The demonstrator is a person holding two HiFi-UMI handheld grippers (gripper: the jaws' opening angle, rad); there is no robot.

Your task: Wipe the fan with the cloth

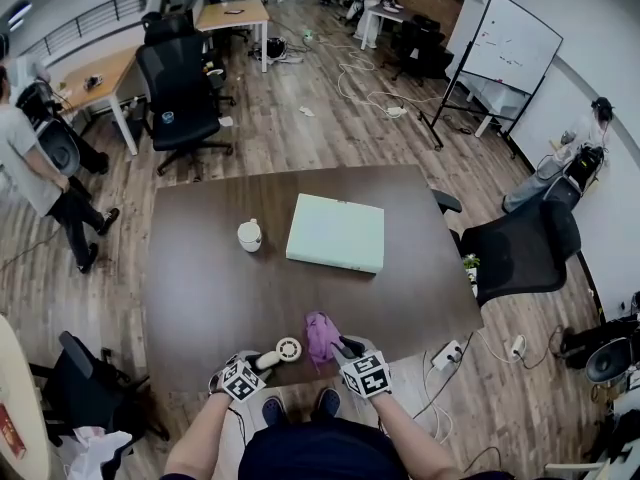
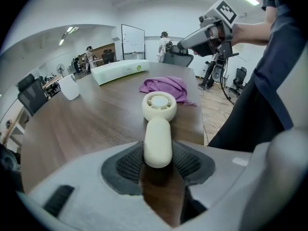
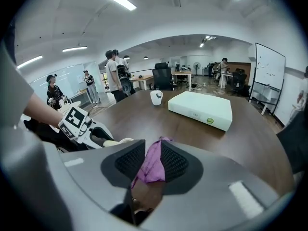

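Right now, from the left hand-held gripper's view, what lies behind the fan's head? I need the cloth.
The purple cloth lies on the table just behind the fan; a white box sits farther back. Anything beneath the cloth is covered.

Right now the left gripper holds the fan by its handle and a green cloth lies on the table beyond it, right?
The cloth is purple, not green, as the left gripper view shows. The left gripper does hold the fan by its handle, the cloth on the table beyond.
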